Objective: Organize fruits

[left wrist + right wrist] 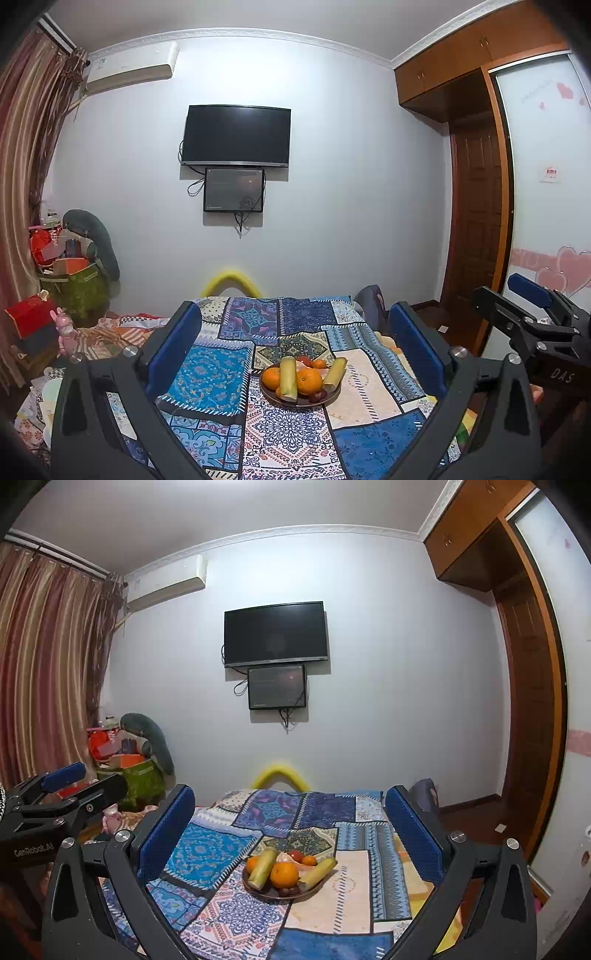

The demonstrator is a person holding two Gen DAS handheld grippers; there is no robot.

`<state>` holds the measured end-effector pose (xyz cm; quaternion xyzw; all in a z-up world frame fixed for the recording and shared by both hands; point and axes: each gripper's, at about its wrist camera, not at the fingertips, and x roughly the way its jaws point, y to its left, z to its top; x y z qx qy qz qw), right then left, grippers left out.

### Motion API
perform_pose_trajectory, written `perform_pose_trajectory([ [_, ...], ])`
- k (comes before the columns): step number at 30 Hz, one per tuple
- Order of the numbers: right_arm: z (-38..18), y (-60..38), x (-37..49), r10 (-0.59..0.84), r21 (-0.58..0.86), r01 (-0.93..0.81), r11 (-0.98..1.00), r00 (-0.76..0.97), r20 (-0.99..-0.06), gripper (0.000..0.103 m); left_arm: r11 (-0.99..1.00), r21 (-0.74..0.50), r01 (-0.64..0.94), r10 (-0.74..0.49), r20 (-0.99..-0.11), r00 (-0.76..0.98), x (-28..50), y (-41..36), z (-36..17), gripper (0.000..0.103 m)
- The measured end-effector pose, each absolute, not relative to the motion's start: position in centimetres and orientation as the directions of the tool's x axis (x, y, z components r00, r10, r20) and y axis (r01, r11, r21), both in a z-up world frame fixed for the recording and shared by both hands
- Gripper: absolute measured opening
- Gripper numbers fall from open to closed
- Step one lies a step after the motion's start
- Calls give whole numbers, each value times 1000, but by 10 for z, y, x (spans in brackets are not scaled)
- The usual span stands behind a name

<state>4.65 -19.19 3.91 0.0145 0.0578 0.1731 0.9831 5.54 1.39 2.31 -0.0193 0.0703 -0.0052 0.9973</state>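
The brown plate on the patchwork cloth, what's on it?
The plate holds two oranges, two pale stalk pieces, a tomato and dark small fruits. Anything underneath is hidden.

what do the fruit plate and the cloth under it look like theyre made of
The round dark brown plate looks like glazed ceramic or glass, judging by its smooth, slightly shiny rim; which of the two is hard to tell. The blue and pink patchwork-print cloth looks like soft woven fabric with a matte finish: it shows no glare and drapes over the edges.
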Motion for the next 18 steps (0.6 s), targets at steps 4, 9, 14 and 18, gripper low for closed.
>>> perform_pose_trajectory([
  [4, 40, -192, 46, 343, 48, -340, 939, 933, -107, 103, 999, -34, 14, -19, -140, 990, 55, 12, 24, 103],
  [9, 41, -192, 45, 342, 46, -339, 940, 934, -102, 103, 999, -29, 20, -24, -140, 990, 55, 11, 24, 103],
  [14, 41, -192, 45, 340, 45, -338, 940, 935, -99, 103, 999, -42, 30, -36, -143, 989, 56, 11, 24, 103],
  [18, 42, -192, 46, 339, 42, -336, 941, 936, -100, 103, 998, -44, 38, -44, -152, 987, 58, 11, 24, 103],
])
